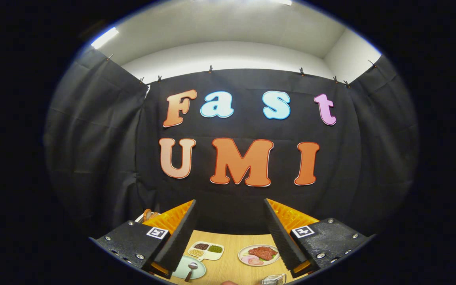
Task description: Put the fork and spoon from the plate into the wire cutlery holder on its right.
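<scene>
Gripper view, left to right: fingers [230, 237] released and spread wide, holding nothing, raised above a wooden worktop [232, 265]. Beside the left finger, a pale plate [196, 273] carries the spoon [191, 270]; the fork cannot be made out. Between the fingers, a divided tray [206, 251] of grains, then a dish of meat [259, 255]. Nearest the right finger, the wire cutlery holder [274, 279], only partly visible.
</scene>
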Available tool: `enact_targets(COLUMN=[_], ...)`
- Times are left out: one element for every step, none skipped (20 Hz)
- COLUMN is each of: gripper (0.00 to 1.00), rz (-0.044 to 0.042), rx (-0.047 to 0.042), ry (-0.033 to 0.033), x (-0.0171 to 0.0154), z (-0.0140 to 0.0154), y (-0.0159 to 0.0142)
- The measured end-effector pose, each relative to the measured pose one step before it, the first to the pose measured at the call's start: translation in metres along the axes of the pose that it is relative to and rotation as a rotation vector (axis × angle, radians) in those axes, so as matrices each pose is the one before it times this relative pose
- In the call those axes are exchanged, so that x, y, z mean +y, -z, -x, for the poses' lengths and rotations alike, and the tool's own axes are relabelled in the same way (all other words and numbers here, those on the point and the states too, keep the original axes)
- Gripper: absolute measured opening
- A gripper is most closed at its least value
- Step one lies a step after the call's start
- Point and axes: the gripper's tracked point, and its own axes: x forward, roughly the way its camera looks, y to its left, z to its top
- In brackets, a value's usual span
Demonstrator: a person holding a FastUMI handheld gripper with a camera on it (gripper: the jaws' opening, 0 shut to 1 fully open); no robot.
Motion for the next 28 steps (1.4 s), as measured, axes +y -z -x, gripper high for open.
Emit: enact_targets(gripper=[0.97, 0.97, 0.97, 0.97, 0.97, 0.97, 0.97, 0.97, 0.97, 0.98, 0.97, 0.97, 0.97, 0.97, 0.97, 0.97, 0.97, 0.97, 0.97, 0.97, 0.96, 0.96, 0.95, 0.94, 0.92, 0.91, 0.89, 0.88], rz=[-0.00193, 0.00242, 0.00815, 0.00702, 0.00286, 0.00065, -0.00564, -0.00601, -0.00792, -0.00926, -0.01197, -0.01129, -0.00582, -0.00255, -0.00045, 0.00350, 0.00399, 0.00145, -0.00078, -0.00059, 0.00044, 0.00021, -0.00397, -0.00870, -0.01250, -0.00884, -0.01072, -0.00908], rx=[0.00763, 0.00730, 0.00900, 0.00974, 0.01381, 0.01974, 0.03021, 0.03394, 0.04018, 0.04710, 0.04621, 0.04698, 0.04459, 0.03992, 0.04355, 0.05403, 0.06106, 0.06493, 0.06639, 0.06069, 0.05329, 0.04808, 0.05162, 0.04867, 0.05028, 0.05503, 0.04182, 0.04578], ry=[-0.01072, -0.00709, -0.01344, -0.01153, -0.01955, -0.02399, -0.02482, -0.02786, -0.02187, -0.02441, -0.01495, -0.02090, -0.01704, -0.01325, -0.00958, -0.02146, -0.01363, -0.01081, -0.00526, -0.00513, -0.00400, -0.00499, -0.01868, -0.00471, -0.00113, 0.00437, -0.00568, 0.00251], x=[0.00460, 0.00421, 0.00682, 0.00612, 0.00839, 0.01035, 0.01016, 0.00885, 0.00937, 0.00819, 0.00757, 0.00876, 0.00732, 0.00554, 0.00409, 0.00587, 0.00546, 0.00400, 0.00443, 0.00124, 0.00309, 0.00259, 0.00565, 0.00033, -0.00029, -0.00043, 0.00096, -0.00140], z=[-0.00246, -0.00294, -0.00292, -0.00288, -0.00252, -0.00245, -0.00286, -0.00440, -0.00581, -0.00679, -0.00820, -0.01049, -0.00951, -0.00887, -0.01063, -0.00930, -0.01288, -0.00961, -0.01086, -0.01177, -0.01117, -0.01016, -0.00978, -0.00650, -0.00858, -0.00976, -0.00962, -0.00866], y=[0.00200, 0.00203, 0.00147, 0.00155, 0.00372, 0.00601, 0.00883, 0.01017, 0.01298, 0.01331, 0.01446, 0.01395, 0.01100, 0.00920, 0.01122, 0.01477, 0.01742, 0.01963, 0.01885, 0.01453, 0.01246, 0.01089, 0.00960, 0.00934, 0.00908, 0.01234, 0.00688, 0.00683])
